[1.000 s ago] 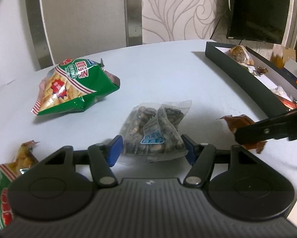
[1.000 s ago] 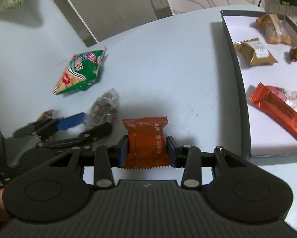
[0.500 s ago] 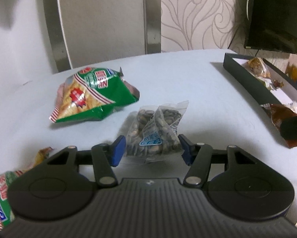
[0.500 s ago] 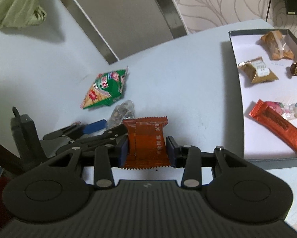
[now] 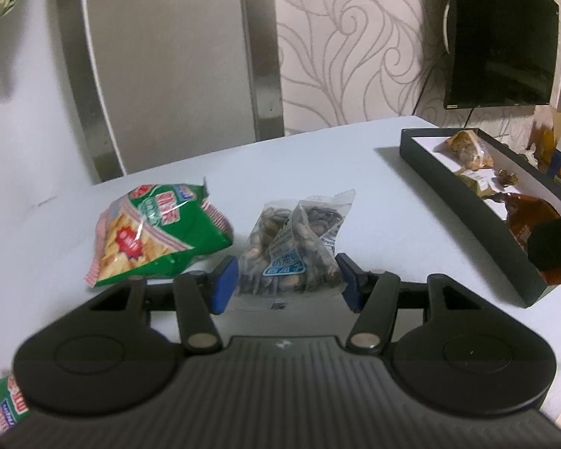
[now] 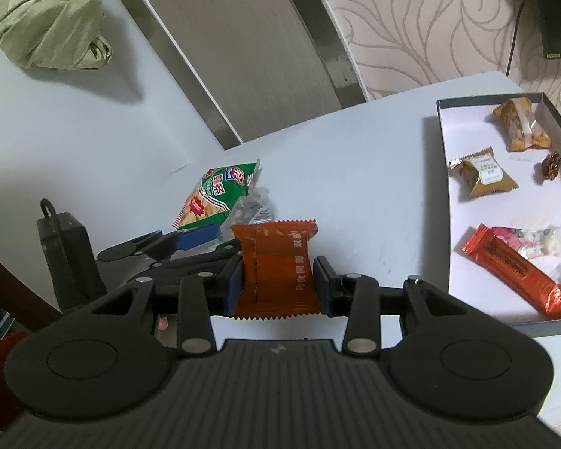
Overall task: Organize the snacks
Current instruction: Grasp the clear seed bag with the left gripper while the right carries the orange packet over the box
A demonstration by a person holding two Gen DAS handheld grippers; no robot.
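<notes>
Both grippers have risen since 1 second ago, each lifting its snack off the white table (image 5: 374, 194). Left gripper (image 5: 286, 280) stays clamped on the clear seed packet (image 5: 291, 247), just beside the green chip bag (image 5: 153, 235). Right gripper (image 6: 276, 280) pinches the orange wrapper (image 6: 276, 265) (upright between its 2 blue pads), near the black tray (image 6: 442, 202) holding other snacks.

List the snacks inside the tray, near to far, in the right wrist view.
orange-red bar → clear candy pack → gold-brown pack → small dark candy → orange clear-wrapped snack, all in the tray.
</notes>
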